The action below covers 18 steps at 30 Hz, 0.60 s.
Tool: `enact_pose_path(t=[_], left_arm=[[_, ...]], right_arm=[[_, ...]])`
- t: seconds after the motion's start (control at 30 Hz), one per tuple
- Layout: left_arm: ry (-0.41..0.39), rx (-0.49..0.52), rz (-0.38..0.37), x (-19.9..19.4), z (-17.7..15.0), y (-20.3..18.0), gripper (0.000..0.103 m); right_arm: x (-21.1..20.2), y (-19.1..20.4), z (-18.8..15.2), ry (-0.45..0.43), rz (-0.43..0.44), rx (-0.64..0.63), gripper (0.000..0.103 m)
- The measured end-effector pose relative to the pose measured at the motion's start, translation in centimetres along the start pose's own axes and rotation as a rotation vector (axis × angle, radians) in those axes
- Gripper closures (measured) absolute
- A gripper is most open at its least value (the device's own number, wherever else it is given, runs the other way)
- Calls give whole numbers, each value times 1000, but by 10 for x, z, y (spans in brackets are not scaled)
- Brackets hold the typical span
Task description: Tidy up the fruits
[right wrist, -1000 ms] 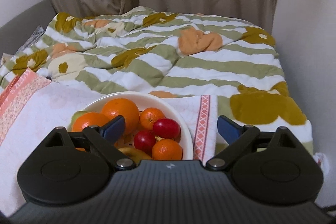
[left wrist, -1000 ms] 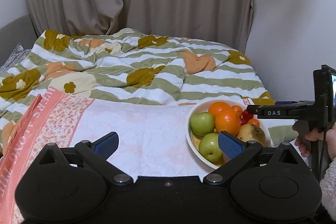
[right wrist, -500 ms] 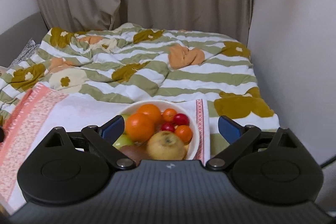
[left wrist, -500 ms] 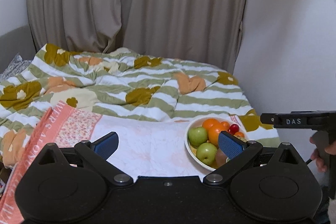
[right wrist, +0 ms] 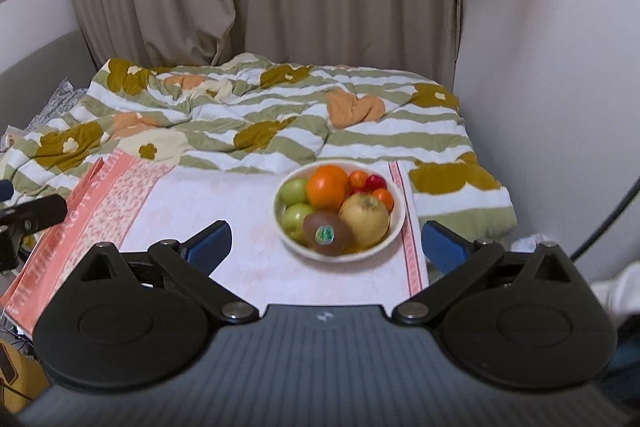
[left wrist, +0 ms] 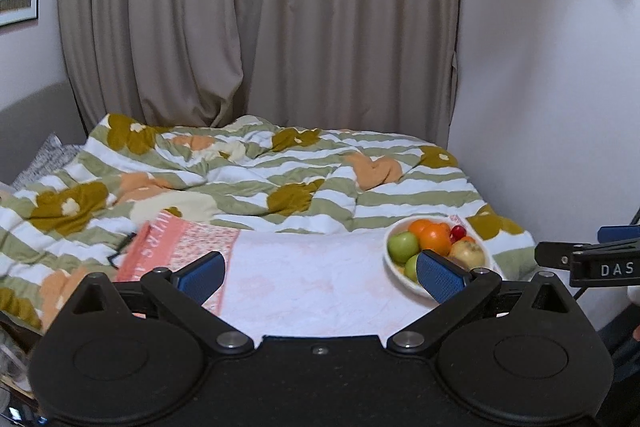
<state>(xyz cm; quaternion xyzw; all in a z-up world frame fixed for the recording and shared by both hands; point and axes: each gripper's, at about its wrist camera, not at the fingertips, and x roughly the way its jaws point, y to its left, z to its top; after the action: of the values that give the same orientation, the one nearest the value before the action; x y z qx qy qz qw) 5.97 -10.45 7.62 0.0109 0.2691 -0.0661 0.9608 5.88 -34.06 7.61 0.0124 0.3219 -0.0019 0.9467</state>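
**Grippers draw back from the full bowl**

You have pulled both grippers away: left gripper (left wrist: 319, 273) and right gripper (right wrist: 326, 242) gape empty. The fruit bowl (right wrist: 289, 239), loaded, sits at the towel's (right wrist: 224, 195) three o'clock edge, suggesting sorting is finished.

Towel (right wrist: 224, 203) left of bowl (right wrist: 398, 223) is bare; wall (right wrist: 560, 87) close on right.
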Motion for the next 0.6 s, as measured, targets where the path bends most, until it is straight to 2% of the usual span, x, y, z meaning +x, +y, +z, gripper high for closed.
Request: enact_pose_path(t=[0.27,0.6], left_arm=[[35,27,15,-17,-21,15,0],[40,30,8,-29,-28,18,0]], right_arm=[[-18,20,-30,55,-7,17,0],[-31,24,-40,62,-25,25,0]])
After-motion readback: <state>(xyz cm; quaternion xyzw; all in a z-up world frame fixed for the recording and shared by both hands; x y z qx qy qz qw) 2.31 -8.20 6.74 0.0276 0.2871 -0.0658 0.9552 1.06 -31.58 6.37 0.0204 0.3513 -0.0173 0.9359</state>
